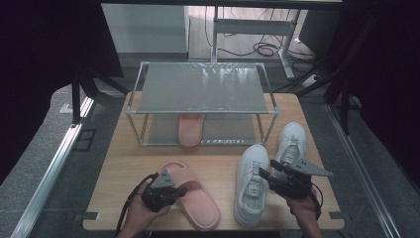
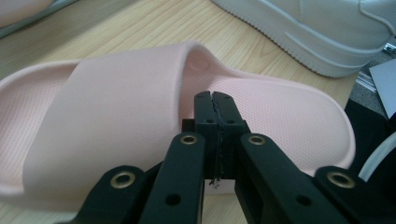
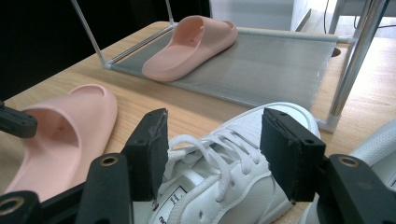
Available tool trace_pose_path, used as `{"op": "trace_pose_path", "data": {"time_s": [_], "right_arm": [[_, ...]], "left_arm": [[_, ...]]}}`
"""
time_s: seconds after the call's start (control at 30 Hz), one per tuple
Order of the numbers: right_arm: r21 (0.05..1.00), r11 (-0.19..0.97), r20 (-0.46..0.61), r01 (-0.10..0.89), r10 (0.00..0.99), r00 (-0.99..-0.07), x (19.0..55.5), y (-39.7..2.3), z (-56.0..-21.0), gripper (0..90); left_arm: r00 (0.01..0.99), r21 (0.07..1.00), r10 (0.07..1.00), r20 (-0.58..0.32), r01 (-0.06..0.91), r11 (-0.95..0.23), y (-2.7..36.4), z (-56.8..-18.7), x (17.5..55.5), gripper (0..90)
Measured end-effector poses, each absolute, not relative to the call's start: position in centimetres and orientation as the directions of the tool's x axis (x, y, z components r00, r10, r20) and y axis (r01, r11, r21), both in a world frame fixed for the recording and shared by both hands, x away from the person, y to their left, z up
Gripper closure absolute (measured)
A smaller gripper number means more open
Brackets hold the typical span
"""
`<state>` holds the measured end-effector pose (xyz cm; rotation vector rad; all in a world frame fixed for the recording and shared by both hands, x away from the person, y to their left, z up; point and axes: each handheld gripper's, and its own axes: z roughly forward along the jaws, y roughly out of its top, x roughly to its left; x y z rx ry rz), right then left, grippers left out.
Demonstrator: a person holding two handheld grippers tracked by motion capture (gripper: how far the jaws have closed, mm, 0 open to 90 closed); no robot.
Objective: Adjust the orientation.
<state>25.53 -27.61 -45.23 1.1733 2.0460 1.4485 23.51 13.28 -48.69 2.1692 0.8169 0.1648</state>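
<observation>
— Which step are we at, do you think?

— Tidying the shoes onto the shoe rack (image 1: 200, 112), I'd say. One pink slipper (image 3: 189, 39) lies on its lower shelf, and the loose pink slipper (image 1: 190, 193) sits on the bench (image 1: 124, 173) at the near left.

— And the left hand-held gripper (image 2: 215, 100)?

— Its jaws are pressed together with nothing between them, poised over the slipper's heel bed just behind the strap. To pick it up, I judge it must spread first and then pinch the strap or the side wall.

— Which way does that slipper point?

— Its long axis runs slantwise, toe toward the far left, heel toward the near edge.

— The other hand?

— The right hand-held gripper (image 3: 212, 154) stands spread over the laces of the near white sneaker (image 1: 252, 183), pads clear of it. The second white sneaker (image 1: 292, 141) lies just beside, toes toward the rack.
</observation>
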Motion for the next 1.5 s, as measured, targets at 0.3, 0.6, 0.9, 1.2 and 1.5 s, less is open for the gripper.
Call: {"op": "trace_pose_path", "data": {"time_s": [0.3,0.6,0.9,1.2,1.5], "right_arm": [[0.901,0.126,0.158,0.415,0.797,-0.584,25.5,-27.6,-45.3,42.5],[0.901,0.127,0.157,0.416,0.797,-0.583,25.6,-27.6,-45.3,42.5],[0.9,0.13,0.157,0.417,0.795,-0.585,25.6,-27.4,-45.4,42.5],[0.901,0.124,0.158,0.416,0.799,-0.58,25.5,-27.6,-45.3,42.5],[0.901,0.125,0.157,0.416,0.799,-0.58,25.6,-27.6,-45.3,42.5]], "left_arm": [[0.77,0.731,0.616,-0.167,0.515,-0.447,15.3,-48.5,23.2,90.0],[0.705,0.765,0.69,-0.166,0.534,-0.361,19.7,-47.3,21.8,90.0],[0.604,0.701,0.779,-0.168,0.629,-0.337,21.4,-50.2,25.0,90.0],[0.612,0.671,0.776,-0.153,0.641,-0.373,20.0,-50.9,27.4,90.0],[0.637,0.66,0.758,-0.139,0.63,-0.409,17.7,-50.7,30.2,90.0]]}}
